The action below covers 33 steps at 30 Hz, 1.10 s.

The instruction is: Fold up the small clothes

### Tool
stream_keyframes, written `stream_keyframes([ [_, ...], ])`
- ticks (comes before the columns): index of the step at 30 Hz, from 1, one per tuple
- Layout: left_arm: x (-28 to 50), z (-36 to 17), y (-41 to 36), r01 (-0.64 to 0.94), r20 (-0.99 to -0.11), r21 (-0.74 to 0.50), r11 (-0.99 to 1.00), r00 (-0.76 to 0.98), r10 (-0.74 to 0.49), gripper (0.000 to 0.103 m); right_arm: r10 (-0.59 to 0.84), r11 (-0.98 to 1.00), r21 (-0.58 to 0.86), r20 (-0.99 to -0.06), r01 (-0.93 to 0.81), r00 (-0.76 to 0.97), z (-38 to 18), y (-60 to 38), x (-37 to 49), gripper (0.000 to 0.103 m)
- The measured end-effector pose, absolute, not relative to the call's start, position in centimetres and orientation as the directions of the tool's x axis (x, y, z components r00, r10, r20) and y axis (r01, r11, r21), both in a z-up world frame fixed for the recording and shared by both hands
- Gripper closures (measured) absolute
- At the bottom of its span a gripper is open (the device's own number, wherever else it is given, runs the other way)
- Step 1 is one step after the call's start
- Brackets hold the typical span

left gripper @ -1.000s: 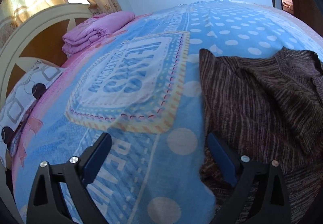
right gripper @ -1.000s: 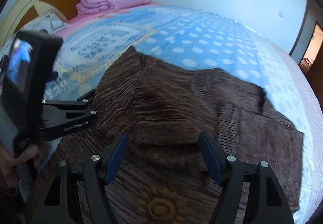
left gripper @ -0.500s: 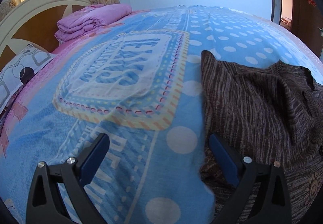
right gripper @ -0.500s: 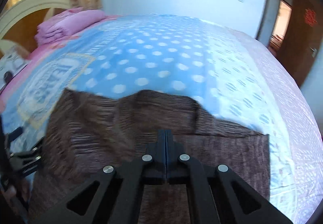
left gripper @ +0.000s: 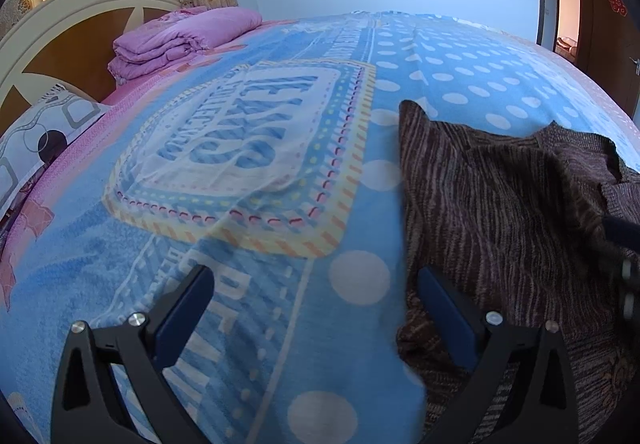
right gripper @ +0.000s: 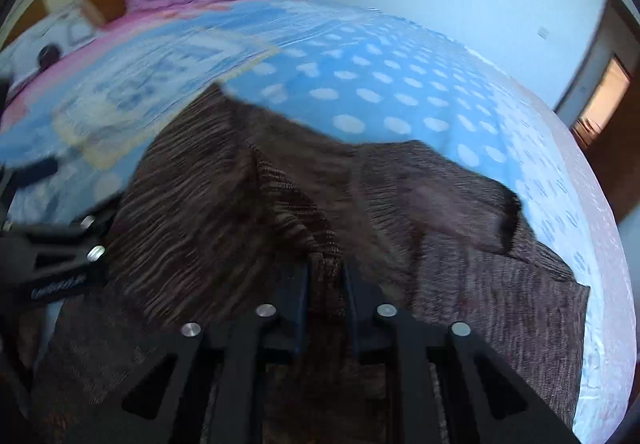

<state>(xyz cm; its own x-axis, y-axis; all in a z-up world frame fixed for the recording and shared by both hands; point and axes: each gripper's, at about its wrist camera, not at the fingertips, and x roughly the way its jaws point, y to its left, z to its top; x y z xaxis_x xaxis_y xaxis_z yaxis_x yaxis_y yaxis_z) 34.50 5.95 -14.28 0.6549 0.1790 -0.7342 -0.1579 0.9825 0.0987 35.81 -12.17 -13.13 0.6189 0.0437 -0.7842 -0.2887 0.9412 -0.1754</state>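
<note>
A brown striped knit garment [left gripper: 500, 204] lies spread and rumpled on the blue dotted bedspread [left gripper: 460, 76]. My left gripper [left gripper: 314, 276] hangs open at the garment's left edge, its right finger [left gripper: 444, 308] over the knit and its left finger over bare bedspread. In the right wrist view a raised fold of the garment [right gripper: 324, 244] runs between the narrow jaws of my right gripper [right gripper: 326, 268]. The pads press on it while the jaws are opening slightly. The left gripper [right gripper: 52, 256] shows at that view's left edge.
A folded pink blanket [left gripper: 184, 40] and a patterned pillow [left gripper: 36, 136] lie by the cream and wood headboard [left gripper: 60, 28] at the far left. A brown door [left gripper: 600, 24] stands beyond the bed's right side. The bedspread stretches far behind the garment.
The right gripper went from wide open to shut, swung right and back left, and now has a fold of the garment between its jaws. The left gripper has hardly moved.
</note>
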Motion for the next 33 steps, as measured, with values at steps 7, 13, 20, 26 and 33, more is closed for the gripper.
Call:
stream_keyframes([
  [7,34.5,-14.3,6.2,-0.155,-0.735,0.085,0.984,0.657,0.167,0.0,-0.022,0.983,-0.133,-0.768,-0.126,0.641,-10.5,-18.7,37.7,0.08],
  [13,34.5,-14.3,6.2,-0.155,-0.738,0.072,0.985,0.657,0.157,0.0,0.151,0.985,0.08,-0.836,-0.154,0.528,-11.2,-20.5,35.4,0.065],
  [20,34.5,-14.4,6.4,-0.154,-0.738,0.062,0.986,0.658,0.149,0.0,0.104,0.971,-0.026,-0.852,-0.24,0.513,-13.5,-17.4,33.0,0.102],
  [26,33.9,-13.9,7.2,-0.127,-0.722,-0.021,0.992,0.688,0.073,0.0,0.111,0.964,-0.06,-0.797,-0.26,0.594,-9.9,-17.3,31.8,0.102],
  [33,33.6,-13.8,7.2,-0.118,-0.716,-0.051,0.992,0.697,0.047,0.0,0.088,0.967,-0.077,-0.793,-0.243,0.603,-8.7,-19.5,31.5,0.101],
])
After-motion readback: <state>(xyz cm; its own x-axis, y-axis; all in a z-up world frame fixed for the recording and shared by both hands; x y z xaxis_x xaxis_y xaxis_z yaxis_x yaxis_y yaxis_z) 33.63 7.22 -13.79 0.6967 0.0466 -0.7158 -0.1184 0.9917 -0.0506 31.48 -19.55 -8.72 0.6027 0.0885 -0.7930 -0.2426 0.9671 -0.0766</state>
